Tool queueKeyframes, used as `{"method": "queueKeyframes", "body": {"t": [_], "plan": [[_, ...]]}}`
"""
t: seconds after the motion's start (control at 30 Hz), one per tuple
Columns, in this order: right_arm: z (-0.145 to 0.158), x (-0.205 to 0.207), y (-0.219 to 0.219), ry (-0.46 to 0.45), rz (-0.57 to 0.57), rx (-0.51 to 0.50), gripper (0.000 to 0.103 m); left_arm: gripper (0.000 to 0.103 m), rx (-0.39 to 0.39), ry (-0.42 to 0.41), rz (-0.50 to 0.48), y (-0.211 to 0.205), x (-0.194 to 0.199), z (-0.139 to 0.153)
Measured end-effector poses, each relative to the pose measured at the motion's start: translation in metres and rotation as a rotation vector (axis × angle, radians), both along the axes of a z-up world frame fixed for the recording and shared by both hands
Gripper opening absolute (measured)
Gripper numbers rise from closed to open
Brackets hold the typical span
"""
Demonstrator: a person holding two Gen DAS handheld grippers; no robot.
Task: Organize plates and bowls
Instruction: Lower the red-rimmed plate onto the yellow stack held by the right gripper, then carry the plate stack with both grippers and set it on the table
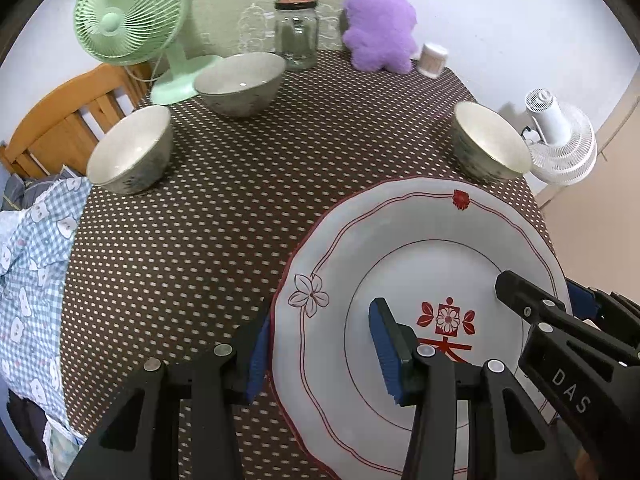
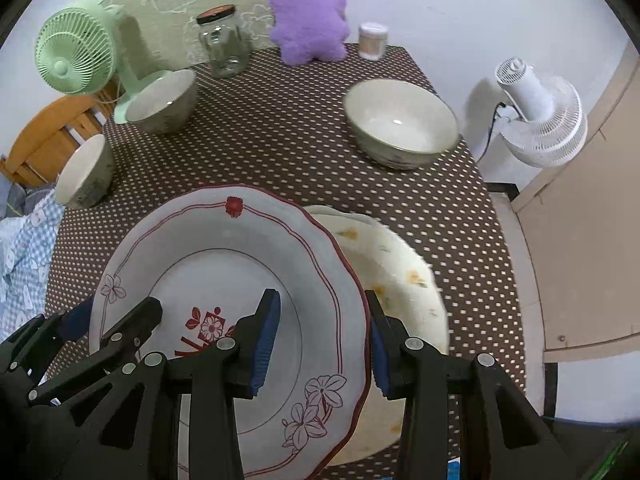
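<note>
A green desk fan (image 1: 124,12) is standing at the far left corner of the brown dotted tablecloth (image 1: 224,216), facing away from the wall, and a clear glass jar (image 1: 296,34) with a dark lid is sitting just to its right along the back edge. A fluffy purple plush toy (image 1: 378,24) is leaning against the wall beside the jar, with a small capped container (image 1: 432,59) resting next to it. Off the table, a white fan (image 2: 540,120) is hanging by the right wall, a wooden chair (image 1: 68,120) is showing at the left, and a blue checked cloth (image 1: 32,248) is lying below it
</note>
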State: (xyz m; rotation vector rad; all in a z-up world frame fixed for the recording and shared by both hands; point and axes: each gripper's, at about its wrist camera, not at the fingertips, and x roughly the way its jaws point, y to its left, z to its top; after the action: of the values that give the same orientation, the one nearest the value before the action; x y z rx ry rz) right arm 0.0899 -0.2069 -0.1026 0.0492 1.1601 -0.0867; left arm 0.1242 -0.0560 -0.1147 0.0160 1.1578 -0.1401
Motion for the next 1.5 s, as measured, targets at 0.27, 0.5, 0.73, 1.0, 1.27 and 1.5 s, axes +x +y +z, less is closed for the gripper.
{"method": "queueKeyframes", "body": {"t": [0.27, 0.5, 0.73, 1.0, 1.27, 1.5], "plan": [[-0.013, -0.003, -0.039, 0.036, -0.011, 0.002, 0.044, 0.047, 0.003, 0.034, -0.009, -0.036, -0.004, -0.017], [-0.024, -0.002, -0.064, 0.06, -0.02, 0.005, 0.044, 0.048, 0.007, 0.06, -0.02, -0.06, -0.004, -0.031], [-0.037, 0.003, -0.083, 0.09, -0.021, 0.014, 0.044, 0.048, 0.019, 0.082, -0.023, -0.074, 0.002, -0.044], [-0.046, 0.003, -0.086, 0.102, -0.015, 0.03, 0.044, 0.048, 0.077, 0.052, -0.033, -0.085, -0.002, -0.049], [-0.046, -0.001, -0.086, 0.087, -0.007, 0.039, 0.044, 0.048, 0.087, 0.02, -0.022, -0.086, -0.006, -0.049], [-0.039, -0.013, -0.094, 0.084, -0.012, 0.064, 0.044, 0.05, 0.101, 0.002, -0.01, -0.089, -0.008, -0.048]]}}
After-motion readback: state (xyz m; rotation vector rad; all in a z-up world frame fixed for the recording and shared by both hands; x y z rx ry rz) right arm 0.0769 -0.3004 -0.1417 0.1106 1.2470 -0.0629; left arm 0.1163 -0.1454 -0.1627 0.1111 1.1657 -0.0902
